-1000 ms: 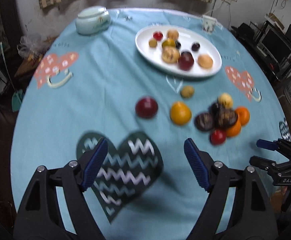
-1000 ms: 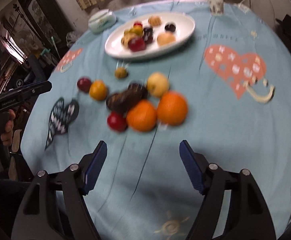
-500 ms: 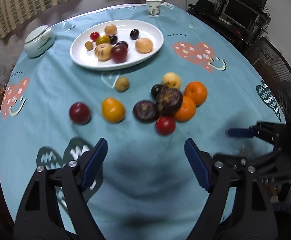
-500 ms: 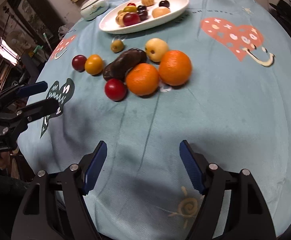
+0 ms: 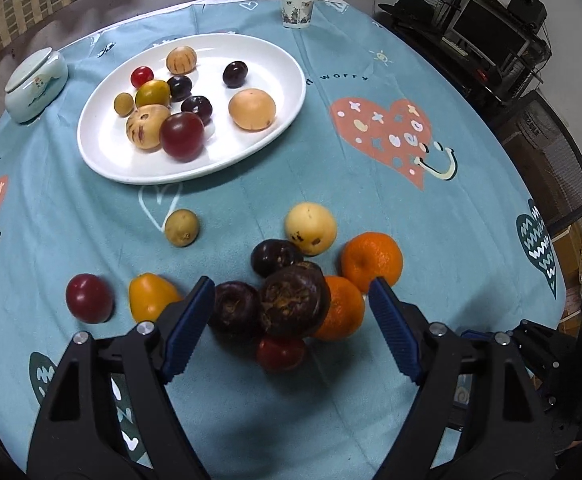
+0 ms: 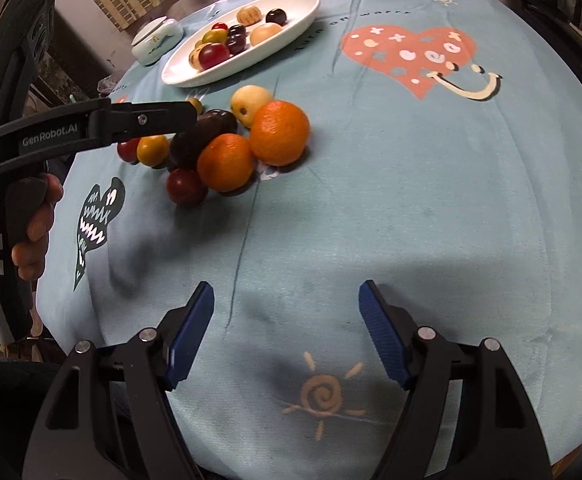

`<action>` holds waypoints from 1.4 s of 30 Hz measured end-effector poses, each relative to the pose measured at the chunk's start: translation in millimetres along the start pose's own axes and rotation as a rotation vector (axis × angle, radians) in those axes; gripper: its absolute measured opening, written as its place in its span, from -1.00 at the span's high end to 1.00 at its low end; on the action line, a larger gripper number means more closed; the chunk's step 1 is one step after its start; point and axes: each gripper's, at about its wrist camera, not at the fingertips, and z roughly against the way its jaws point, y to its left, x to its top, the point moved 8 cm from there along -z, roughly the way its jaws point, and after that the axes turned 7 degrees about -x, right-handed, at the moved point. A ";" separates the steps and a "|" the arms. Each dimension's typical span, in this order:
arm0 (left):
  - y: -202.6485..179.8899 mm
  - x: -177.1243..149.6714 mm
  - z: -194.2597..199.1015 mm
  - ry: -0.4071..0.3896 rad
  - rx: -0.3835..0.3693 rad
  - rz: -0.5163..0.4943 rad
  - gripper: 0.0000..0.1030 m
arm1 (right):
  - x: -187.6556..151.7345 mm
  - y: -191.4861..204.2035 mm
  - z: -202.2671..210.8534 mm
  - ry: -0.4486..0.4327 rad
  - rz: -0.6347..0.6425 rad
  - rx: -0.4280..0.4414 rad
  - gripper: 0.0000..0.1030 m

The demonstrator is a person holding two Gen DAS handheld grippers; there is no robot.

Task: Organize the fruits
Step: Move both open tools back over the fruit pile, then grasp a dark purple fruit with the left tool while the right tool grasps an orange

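Directly between the gaping left claw lies the dark fruit.

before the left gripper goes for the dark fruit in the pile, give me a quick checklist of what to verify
1. Left gripper open: ok, nothing between the pads.
2. Lined up on the dark wrinkled fruit: ok, it sits between the fingers in the left wrist view.
3. Fruit free of neighbours: not ok, it touches the near orange and the red fruit.
4. Height above the pile: cannot tell.
5. White plate has room: ok.
6. Right gripper out of the way: ok, open over bare cloth.
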 end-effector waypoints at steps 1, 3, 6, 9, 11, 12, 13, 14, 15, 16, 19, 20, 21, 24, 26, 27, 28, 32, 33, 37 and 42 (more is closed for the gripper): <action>1.6 0.2 -2.1 0.004 0.002 0.009 -0.57 | 0.4 -1.7 -0.1 0.000 -0.003 -0.001 -0.46; 4.4 -0.2 -3.9 0.009 0.005 0.021 -0.57 | 0.8 -2.4 -1.2 0.004 -0.001 0.003 -0.46; 9.5 -0.9 -6.7 0.017 0.007 0.034 -0.56 | 2.2 0.4 -4.3 0.011 0.011 0.009 -0.46; 12.7 -3.3 -11.1 0.038 -0.021 0.060 -0.56 | 2.4 2.4 -6.8 0.019 0.020 0.014 -0.46; 13.9 -5.7 -16.7 0.056 -0.044 0.081 -0.53 | 2.3 3.0 -7.8 0.024 0.025 0.014 -0.46; 13.7 -7.1 -20.0 0.066 -0.051 0.086 -0.53 | 2.8 3.9 -8.5 0.026 0.026 0.013 -0.46; 13.3 -8.5 -22.4 0.072 -0.052 0.088 -0.50 | 2.7 3.6 -8.7 0.027 0.027 0.012 -0.46; 12.9 -10.2 -25.8 0.082 -0.059 0.090 -0.43 | 2.8 3.1 -8.7 0.028 0.026 0.011 -0.46; 12.4 -9.3 -25.7 0.070 -0.056 0.084 -0.34 | 3.6 2.7 -8.7 0.027 0.024 0.010 -0.46; 11.2 -8.9 -25.7 0.070 -0.066 0.084 -0.17 | 3.9 2.3 -8.6 0.026 0.022 0.008 -0.46; 11.5 -5.0 -24.7 0.068 -0.084 0.095 0.14 | 4.2 0.4 -9.0 0.026 0.017 0.005 -0.46; 12.2 -4.7 -24.1 0.063 -0.079 0.092 0.14 | 4.1 0.1 -9.6 0.028 0.016 0.004 -0.46; 12.6 -4.9 -23.4 0.063 -0.078 0.089 0.14 | 3.6 -0.1 -9.6 0.028 0.016 0.003 -0.46; 12.5 -5.2 -17.2 0.051 -0.064 0.082 0.14 | 5.1 0.4 -8.6 0.020 0.020 0.004 -0.46; 14.0 -5.6 -6.7 0.032 -0.055 0.076 0.14 | 9.1 -1.1 -5.9 0.003 0.017 -0.001 -0.46; 15.7 -5.9 -0.2 0.019 -0.051 0.075 0.14 | 12.5 -2.2 -3.8 -0.010 0.016 -0.004 -0.46; 18.8 -6.4 8.3 0.000 -0.037 0.075 0.14 | 18.1 -3.6 -1.5 -0.024 0.014 -0.004 -0.46; 34.3 -13.8 34.1 -0.056 0.048 0.077 0.14 | 44.9 -11.5 4.9 -0.079 -0.006 -0.001 -0.46; 37.5 -17.5 38.9 -0.064 0.065 0.082 0.14 | 52.0 -13.5 4.9 -0.086 -0.016 0.001 -0.46; 46.3 -31.0 50.5 -0.070 0.086 0.108 0.14 | 75.7 -15.7 0.2 -0.100 -0.045 0.011 -0.46; 51.0 -44.9 57.3 -0.072 0.098 0.146 0.14 | 97.4 -3.3 -14.3 -0.100 -0.037 0.069 -0.46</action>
